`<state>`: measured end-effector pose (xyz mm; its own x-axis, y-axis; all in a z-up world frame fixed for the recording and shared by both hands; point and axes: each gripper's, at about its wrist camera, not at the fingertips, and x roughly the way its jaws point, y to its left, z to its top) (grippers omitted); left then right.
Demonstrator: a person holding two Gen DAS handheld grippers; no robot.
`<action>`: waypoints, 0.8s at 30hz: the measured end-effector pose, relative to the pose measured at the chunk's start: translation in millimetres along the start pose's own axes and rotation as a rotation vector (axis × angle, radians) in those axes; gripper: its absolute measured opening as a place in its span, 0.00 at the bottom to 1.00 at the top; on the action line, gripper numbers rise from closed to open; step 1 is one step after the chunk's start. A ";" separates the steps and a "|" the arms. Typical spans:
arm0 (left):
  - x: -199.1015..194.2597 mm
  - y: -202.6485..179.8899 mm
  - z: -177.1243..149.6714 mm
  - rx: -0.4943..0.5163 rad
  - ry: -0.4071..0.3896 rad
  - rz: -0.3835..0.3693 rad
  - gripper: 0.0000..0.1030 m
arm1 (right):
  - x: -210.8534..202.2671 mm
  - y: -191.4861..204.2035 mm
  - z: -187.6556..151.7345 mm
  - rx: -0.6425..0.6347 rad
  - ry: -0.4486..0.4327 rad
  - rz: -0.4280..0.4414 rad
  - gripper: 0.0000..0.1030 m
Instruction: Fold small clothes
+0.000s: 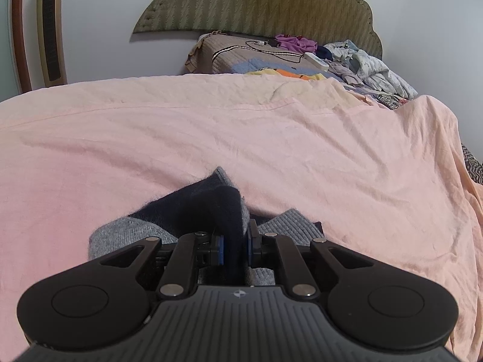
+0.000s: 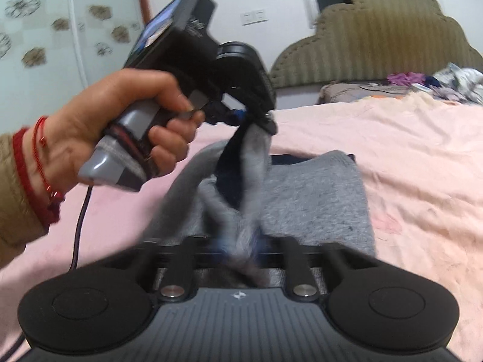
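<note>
Pinching a dark navy fold of the garment, the left hand-held gripper has its blue pads pressed against the cloth from both sides. In the right wrist view this same left hand-held gripper sits up at about 11 o'clock, raised off the bed in the person's left hand, with the cloth hanging down from it.

The right hand-held gripper is closed on a grey part of the same piece; the picture is blurred there, so which edge or corner it grips is unclear.

The task's thing is a small grey knit garment with navy trim, most of it lying flat on the pink bed sheet. From the right hand-held gripper the flat part spreads toward 12 to 1 o'clock, and a twisted strip of cloth rises from there toward the left one at 11 o'clock. That strip is the long axis between the two grips, running near to far, low to high.

Judging from this, the coming move depends on carrying the lifted end across the flat part; the left hand, being higher and farther forward, seems better placed to lead.

Farther off at 1 o'clock lie a pile of loose clothes and the padded headboard.
</note>
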<state>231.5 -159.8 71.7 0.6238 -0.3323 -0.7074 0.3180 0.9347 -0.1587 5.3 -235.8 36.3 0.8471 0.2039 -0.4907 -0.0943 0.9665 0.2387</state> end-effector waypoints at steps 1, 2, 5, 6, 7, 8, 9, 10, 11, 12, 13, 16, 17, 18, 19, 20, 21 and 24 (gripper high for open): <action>0.1 -1.0 0.8 0.000 -0.001 -0.001 0.13 | -2.9 -2.5 -0.3 0.016 -0.019 -0.005 0.10; 0.2 -2.7 1.8 0.001 -0.003 -0.003 0.13 | -5.8 -4.6 -1.0 0.026 -0.033 -0.013 0.10; 0.7 -9.8 4.9 0.007 -0.007 -0.013 0.13 | -17.1 -12.7 -3.8 0.079 -0.073 -0.038 0.10; 1.6 -13.3 6.3 0.010 -0.007 -0.019 0.13 | -20.9 -16.6 -4.4 0.102 -0.083 -0.038 0.10; 3.0 -18.5 6.8 0.017 -0.006 -0.027 0.13 | -24.1 -20.7 -5.1 0.129 -0.088 -0.037 0.10; 4.9 -23.8 6.6 0.024 -0.003 -0.032 0.13 | -26.6 -24.7 -5.7 0.154 -0.089 -0.033 0.10; 7.0 -29.9 6.1 0.031 0.001 -0.038 0.13 | -28.9 -28.7 -6.6 0.182 -0.089 -0.028 0.10; 9.3 -36.0 5.2 0.040 0.005 -0.045 0.13 | -30.9 -31.9 -8.0 0.205 -0.089 -0.026 0.10; 11.7 -41.1 4.3 0.047 0.008 -0.052 0.13 | -32.7 -34.7 -9.0 0.223 -0.088 -0.024 0.10; 14.6 -46.0 3.3 0.053 0.012 -0.057 0.13 | -35.3 -37.0 -10.2 0.240 -0.088 -0.023 0.10; 17.8 -51.5 2.5 0.058 0.018 -0.062 0.13 | -37.2 -40.4 -10.7 0.259 -0.090 -0.022 0.10; 27.8 -61.8 0.0 0.068 0.036 -0.069 0.13 | -41.7 -49.2 -12.6 0.303 -0.085 -0.014 0.10; 30.6 -64.9 -0.8 0.071 0.040 -0.069 0.13 | -42.1 -51.9 -13.8 0.316 -0.083 -0.015 0.10; 33.3 -66.9 -1.4 0.075 0.044 -0.068 0.13 | -42.5 -53.8 -14.1 0.325 -0.080 -0.017 0.10; 36.6 -69.2 -2.7 0.081 0.048 -0.066 0.13 | -43.3 -57.8 -15.2 0.336 -0.073 -0.018 0.10; 39.2 -70.3 -3.6 0.087 0.050 -0.062 0.13 | -41.9 -59.7 -16.0 0.347 -0.066 -0.015 0.10; 41.5 -71.1 -4.9 0.094 0.052 -0.057 0.13 | -40.9 -60.5 -17.5 0.360 -0.059 -0.011 0.10; 48.4 -72.9 -8.0 0.107 0.061 -0.048 0.14 | -38.5 -66.9 -20.3 0.406 -0.032 0.004 0.10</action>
<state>232.8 -243.0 43.5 0.5625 -0.3653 -0.7417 0.4233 0.8979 -0.1212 -31.6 -305.1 22.2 0.8637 0.1961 -0.4643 0.1113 0.8242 0.5553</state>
